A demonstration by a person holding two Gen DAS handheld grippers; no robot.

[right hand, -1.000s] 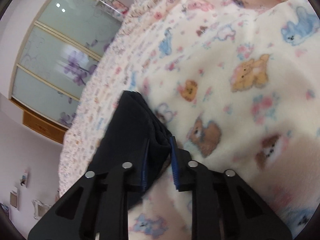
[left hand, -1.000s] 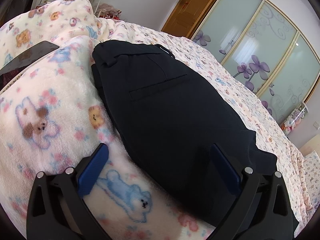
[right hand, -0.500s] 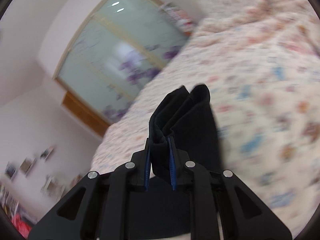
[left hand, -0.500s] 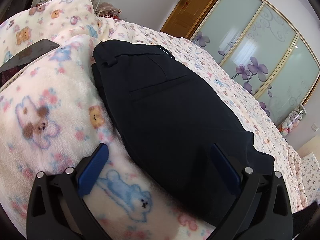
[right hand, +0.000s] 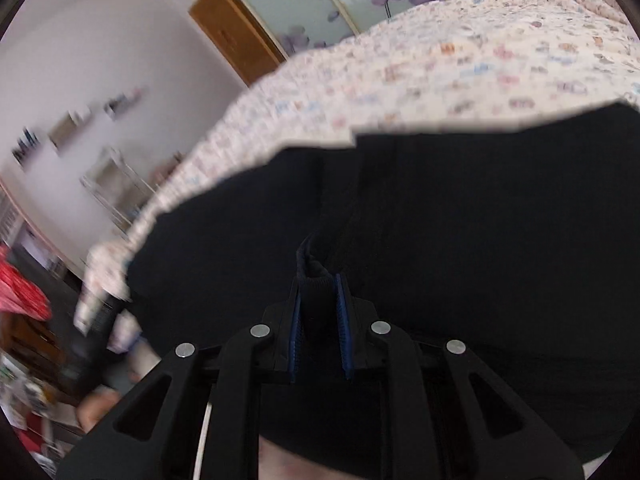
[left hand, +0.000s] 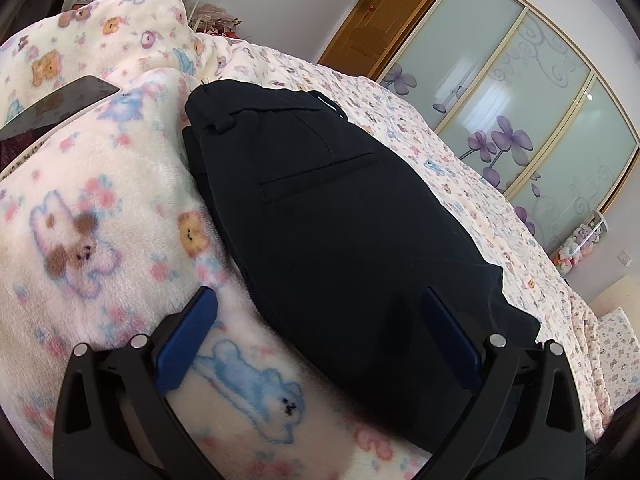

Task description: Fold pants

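Black pants lie on a bed, waistband at the far end, a back pocket facing up. My left gripper is open and rests low over the near part of the pants, one blue pad on the blanket, the other on the black cloth. In the right wrist view my right gripper is shut on a bunched fold of the pants, and black cloth fills most of the view below and around it.
A fluffy cream blanket with bear prints lies left of the pants. A dark phone or tablet rests on it at far left. A floral bedsheet, sliding wardrobe doors and a wooden door lie beyond.
My right gripper has lifted the pants end off the blanket and swung it over toward the rest of the pants. The left gripper has stayed put.
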